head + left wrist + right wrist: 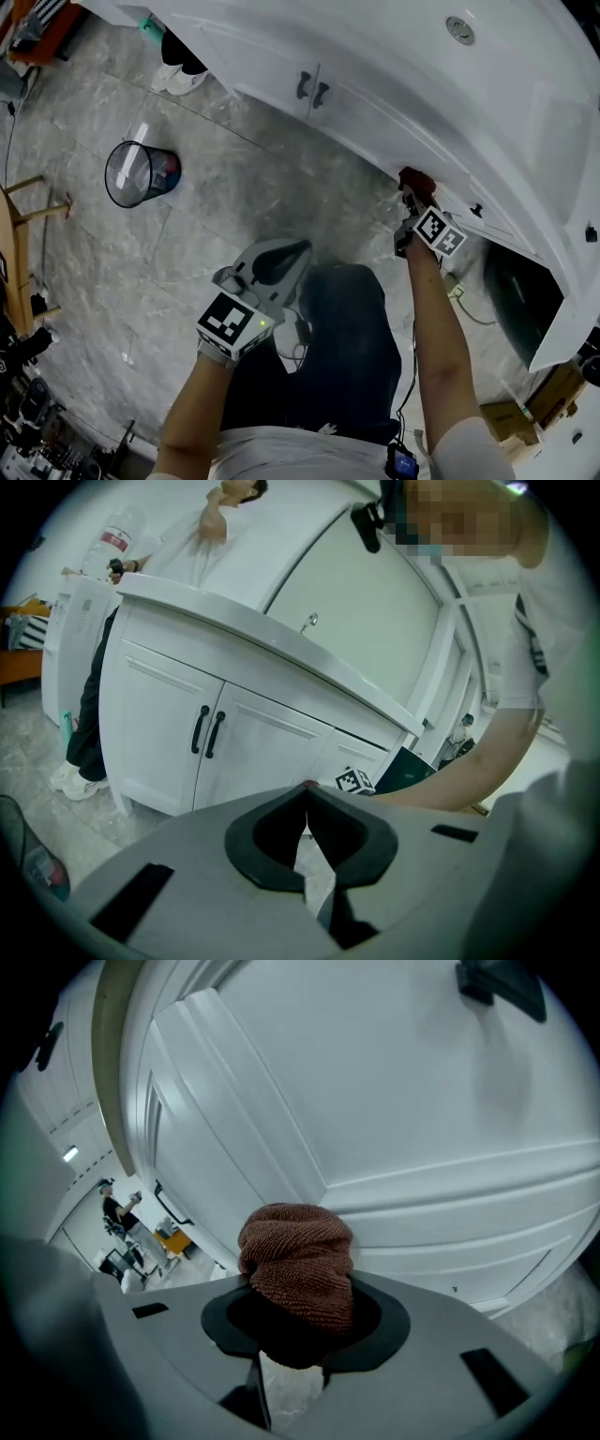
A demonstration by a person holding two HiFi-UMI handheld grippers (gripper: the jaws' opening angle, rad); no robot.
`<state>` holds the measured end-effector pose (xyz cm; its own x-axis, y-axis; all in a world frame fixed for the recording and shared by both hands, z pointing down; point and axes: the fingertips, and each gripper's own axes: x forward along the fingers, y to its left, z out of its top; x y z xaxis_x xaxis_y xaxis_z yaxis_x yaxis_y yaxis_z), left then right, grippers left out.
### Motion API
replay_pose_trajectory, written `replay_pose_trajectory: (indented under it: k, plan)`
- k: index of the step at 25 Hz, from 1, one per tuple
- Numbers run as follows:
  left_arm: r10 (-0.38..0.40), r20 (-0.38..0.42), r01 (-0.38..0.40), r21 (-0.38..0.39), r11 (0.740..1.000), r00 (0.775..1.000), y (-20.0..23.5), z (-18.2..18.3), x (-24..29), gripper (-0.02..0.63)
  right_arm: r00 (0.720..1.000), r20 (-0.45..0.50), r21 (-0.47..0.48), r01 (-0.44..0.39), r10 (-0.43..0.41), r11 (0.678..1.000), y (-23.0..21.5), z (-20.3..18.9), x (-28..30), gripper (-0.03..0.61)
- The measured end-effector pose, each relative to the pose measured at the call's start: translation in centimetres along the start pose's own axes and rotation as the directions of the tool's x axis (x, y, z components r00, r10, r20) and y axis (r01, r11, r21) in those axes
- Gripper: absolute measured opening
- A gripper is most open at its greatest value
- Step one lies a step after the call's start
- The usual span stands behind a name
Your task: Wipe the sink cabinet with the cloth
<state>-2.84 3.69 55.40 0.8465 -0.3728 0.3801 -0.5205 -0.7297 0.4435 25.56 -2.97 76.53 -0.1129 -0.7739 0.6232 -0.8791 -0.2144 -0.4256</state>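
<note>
A bunched reddish-brown cloth sticks out of my right gripper, whose jaws are shut on it. The cloth is pressed against a panelled door of the white sink cabinet, just under the counter's edge. That door fills the right gripper view. My left gripper hangs low above the floor, away from the cabinet, its jaws shut with nothing between them. In the left gripper view, the cabinet with two black door handles stands ahead, and the right gripper's marker cube shows beyond the jaws.
A black wire wastebasket stands on the grey marble floor at left. A person in white stands at the cabinet's far end. An open cabinet door and a dark bin are at right. Cardboard boxes lie lower right.
</note>
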Motion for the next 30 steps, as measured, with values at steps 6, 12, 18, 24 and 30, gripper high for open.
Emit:
replay_pose_trajectory:
  k: [6, 12, 18, 24, 30]
  plan:
    - [-0.030, -0.042, 0.031, 0.021, 0.999, 0.999, -0.8, -1.0, 0.9, 0.011, 0.999, -0.021, -0.040, -0.029, 0.029, 0.999, -1.0, -0.5, 0.0, 0.140]
    - [-0.076, -0.105, 0.082, 0.050, 0.995, 0.992, -2.0, -2.4, 1.9, 0.011, 1.000, -0.002, -0.029, -0.008, 0.008, 1.000, -3.5, -0.6, -1.8, 0.138]
    - [-0.130, -0.142, 0.145, 0.102, 0.984, 0.981, -3.3, -2.2, 4.2, 0.011, 0.998, 0.011, -0.019, 0.056, -0.055, 0.998, -9.1, 0.1, -5.3, 0.138]
    - [-0.195, -0.154, 0.213, 0.111, 0.971, 0.969, -5.3, -1.4, 6.3, 0.011, 0.990, 0.031, -0.009, 0.138, -0.137, 0.990, -14.2, 0.9, -9.3, 0.135]
    - [-0.247, -0.187, 0.276, 0.151, 0.949, 0.951, -6.8, -1.3, 7.3, 0.011, 0.970, 0.055, 0.020, 0.237, -0.238, 0.971, -18.7, 1.6, -13.2, 0.135]
